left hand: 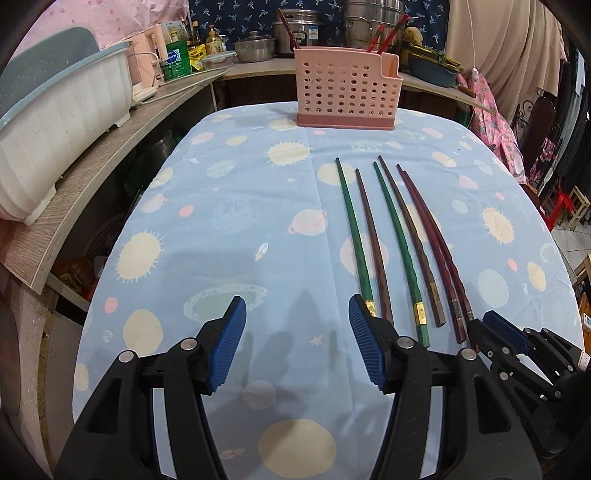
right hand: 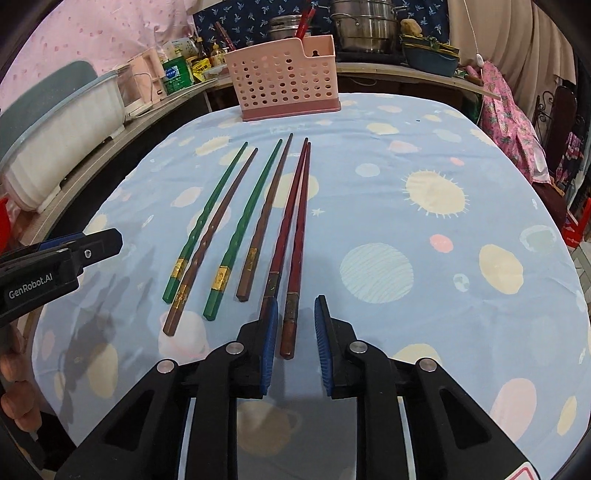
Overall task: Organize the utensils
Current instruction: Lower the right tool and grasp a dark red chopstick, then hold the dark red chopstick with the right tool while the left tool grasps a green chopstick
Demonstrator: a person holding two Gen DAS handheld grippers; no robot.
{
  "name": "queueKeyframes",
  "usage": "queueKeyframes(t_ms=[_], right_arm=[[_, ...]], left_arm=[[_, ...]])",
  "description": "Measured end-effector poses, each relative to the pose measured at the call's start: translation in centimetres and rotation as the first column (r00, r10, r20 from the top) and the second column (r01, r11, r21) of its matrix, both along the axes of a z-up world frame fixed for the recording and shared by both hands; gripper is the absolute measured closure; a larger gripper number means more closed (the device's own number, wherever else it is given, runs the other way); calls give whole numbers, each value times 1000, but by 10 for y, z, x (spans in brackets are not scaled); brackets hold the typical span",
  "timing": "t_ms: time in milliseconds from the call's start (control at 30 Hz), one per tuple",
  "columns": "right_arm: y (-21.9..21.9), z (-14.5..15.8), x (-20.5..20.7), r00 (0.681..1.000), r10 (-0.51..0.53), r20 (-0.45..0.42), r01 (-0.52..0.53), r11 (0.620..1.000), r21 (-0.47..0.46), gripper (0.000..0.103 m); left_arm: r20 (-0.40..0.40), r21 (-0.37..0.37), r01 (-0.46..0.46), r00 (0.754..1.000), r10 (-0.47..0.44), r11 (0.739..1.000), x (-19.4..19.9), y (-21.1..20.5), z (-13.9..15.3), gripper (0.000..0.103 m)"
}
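Several chopsticks lie side by side on the blue planet-print tablecloth (right hand: pixel 406 155): two green (right hand: pixel 207 218), two brown (right hand: pixel 264 214) and two dark red (right hand: pixel 295 229). My right gripper (right hand: pixel 295 325) is open, its fingers on either side of the thick end of the rightmost red chopstick, with the other red one passing under the left finger. My left gripper (left hand: pixel 295 328) is open and empty, just left of the green chopstick (left hand: pixel 354 236). A pink perforated utensil holder (left hand: pixel 345 92) stands at the table's far edge, with red chopsticks (left hand: pixel 384 37) in it.
A white dish rack (left hand: pixel 55 122) sits on a wooden shelf at the left. Pots (left hand: pixel 303 26), bottles and a blue basin (left hand: pixel 432 72) fill the counter behind the table. The pink holder also shows in the right wrist view (right hand: pixel 284 81).
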State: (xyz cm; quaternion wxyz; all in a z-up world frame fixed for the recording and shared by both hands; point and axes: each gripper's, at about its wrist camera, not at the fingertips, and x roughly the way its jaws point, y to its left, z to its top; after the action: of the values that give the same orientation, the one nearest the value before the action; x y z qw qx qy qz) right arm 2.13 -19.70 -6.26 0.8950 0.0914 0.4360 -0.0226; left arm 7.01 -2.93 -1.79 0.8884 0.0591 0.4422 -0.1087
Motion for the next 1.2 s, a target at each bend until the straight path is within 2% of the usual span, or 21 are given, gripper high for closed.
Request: queueKeyframes(t_ms=[67,233,767,1200], right_arm=[[1,-2,1,1000,3,-6,-3,1000,-4,91],[0,-5,0,1000,-3,-6,3,1000,-9,96],[-3,-7,-3,1000,-8,16,8,1000,-6,96],[-2,-7,-4,1000,-8,22,9,1000,-15,96]], left_arm=[[-6,-1,4,1000,-4,1000,0,-1,-2,48],[-12,-1,13,1000,-13,1000,-1,-3,-5,44],[-108,-64,37,993,-44,997,4,-14,-25,42],[-138,-32,28,990,-32,999,13,-23,-43,42]])
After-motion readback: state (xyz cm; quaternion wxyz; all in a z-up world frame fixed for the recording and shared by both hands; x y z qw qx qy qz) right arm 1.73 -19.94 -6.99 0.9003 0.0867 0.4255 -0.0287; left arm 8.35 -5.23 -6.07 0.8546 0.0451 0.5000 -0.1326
